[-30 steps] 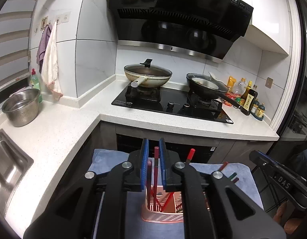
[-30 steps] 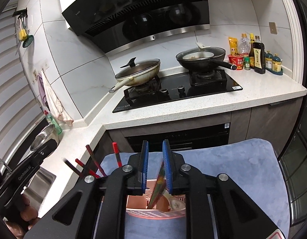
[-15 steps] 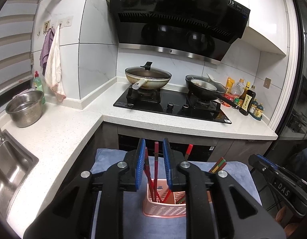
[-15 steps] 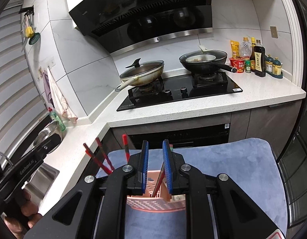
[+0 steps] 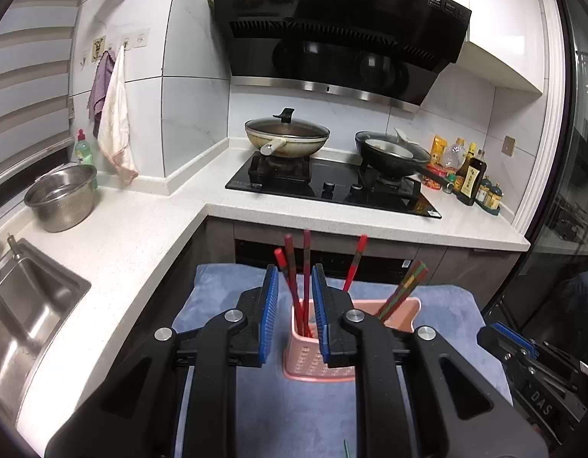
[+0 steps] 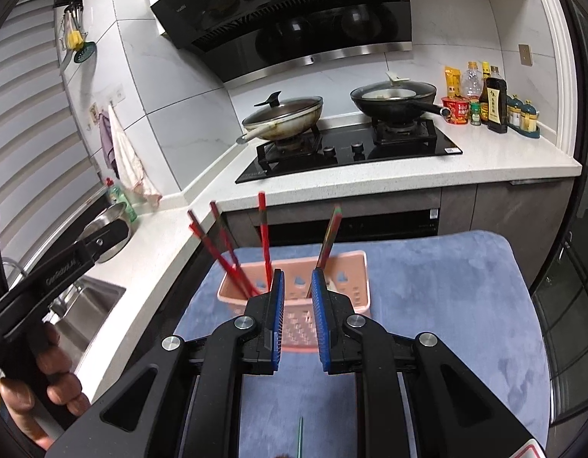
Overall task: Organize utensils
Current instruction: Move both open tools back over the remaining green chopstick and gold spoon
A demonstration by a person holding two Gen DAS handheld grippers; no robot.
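Note:
A pink slotted basket [image 5: 400,307] [image 6: 351,263] stands on a blue cloth [image 5: 446,328] [image 6: 446,286]. Red chopsticks [image 5: 305,259] [image 6: 217,244] lean in its left end. A green-and-red pair [image 5: 404,286] [image 6: 330,236] leans in the other end. My left gripper [image 5: 295,278] hovers just in front of the basket, narrowly open, with the red sticks showing beyond the gap and no pad touching them. My right gripper [image 6: 297,278] is also narrowly open before the basket, nothing between its pads. Each gripper shows in the other's view: the right gripper [image 5: 511,343] and the left gripper [image 6: 65,259], with a hand [image 6: 38,381] on its handle.
A white L-shaped counter carries a sink [image 5: 26,305], a steel bowl [image 5: 61,198], a hob with a lidded wok [image 5: 286,139] and a black pan [image 5: 389,152], and bottles [image 5: 471,175] at the far right. A thin green stick [image 6: 300,435] lies on the cloth under the grippers.
Both grippers drew back from the basket. The chopsticks that were between their pads now stand free in the basket. The left jaws spread a little.

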